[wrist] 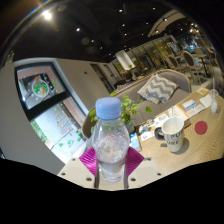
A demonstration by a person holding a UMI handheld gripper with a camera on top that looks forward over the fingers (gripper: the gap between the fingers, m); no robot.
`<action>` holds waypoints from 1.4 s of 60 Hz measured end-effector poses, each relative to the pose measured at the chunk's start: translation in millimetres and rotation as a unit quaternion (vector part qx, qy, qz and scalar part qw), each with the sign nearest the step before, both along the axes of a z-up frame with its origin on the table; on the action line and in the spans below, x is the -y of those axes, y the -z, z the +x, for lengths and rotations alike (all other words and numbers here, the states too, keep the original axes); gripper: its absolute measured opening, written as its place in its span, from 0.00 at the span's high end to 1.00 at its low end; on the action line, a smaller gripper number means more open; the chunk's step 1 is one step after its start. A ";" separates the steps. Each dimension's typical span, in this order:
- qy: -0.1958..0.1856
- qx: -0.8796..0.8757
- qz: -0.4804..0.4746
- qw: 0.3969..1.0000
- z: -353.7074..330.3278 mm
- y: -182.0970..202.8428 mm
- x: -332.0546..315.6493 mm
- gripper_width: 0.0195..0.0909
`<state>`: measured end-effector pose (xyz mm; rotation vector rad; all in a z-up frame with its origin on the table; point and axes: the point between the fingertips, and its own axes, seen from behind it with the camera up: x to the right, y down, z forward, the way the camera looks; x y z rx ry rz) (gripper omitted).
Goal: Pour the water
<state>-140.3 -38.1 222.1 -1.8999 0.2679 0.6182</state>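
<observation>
At the bottom centre of the frame we see a clear water bottle (110, 146) with a pale blue cap, standing upright between the gripper's (110, 165) jaws; the pink pads (89, 159) lie against its lower body on both sides, so the jaws appear to be pinching it, though the contact is partly hidden behind the bottle itself. To the right, on the light wooden tabletop (196, 146), stands a white paper cup (173, 134) with a dark mark on its side, apart from the bottle. Behind the bottle a small green plant (128, 106) rises. In the upper left of the frame hangs a framed poster (41, 86), and a patterned cushion (158, 88) sits upper right.
</observation>
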 end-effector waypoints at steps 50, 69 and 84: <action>0.060 -0.646 -0.164 0.743 61.2 25.8 -127.4 0.83; -0.009 -0.309 -0.003 0.951 115.0 -79.0 -125.9 0.82; 0.044 -0.009 0.112 0.993 241.1 -116.9 -135.9 0.82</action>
